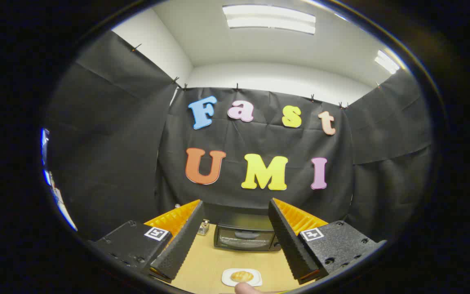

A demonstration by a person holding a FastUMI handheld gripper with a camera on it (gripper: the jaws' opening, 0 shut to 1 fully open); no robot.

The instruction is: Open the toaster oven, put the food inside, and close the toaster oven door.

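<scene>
The claw (pixel 235 241) hangs high above the desk (pixel 202 265), its two fingers (pixel 180 241) spread wide with nothing between them. Beyond them, at the desk's far edge against the black wall, sits the toaster oven (pixel 245 237), its glass door looking closed. At the near edge, a bread roll (pixel 242 276) rests on a small white plate (pixel 227 281), and a fingertip (pixel 245 288) pokes in just beside the plate. A small jar-like thing (pixel 203 227) stands left of the oven. It looks like the very start: door first. The next move calls for dropping forward to the door's top handle and pulling it down.
</scene>
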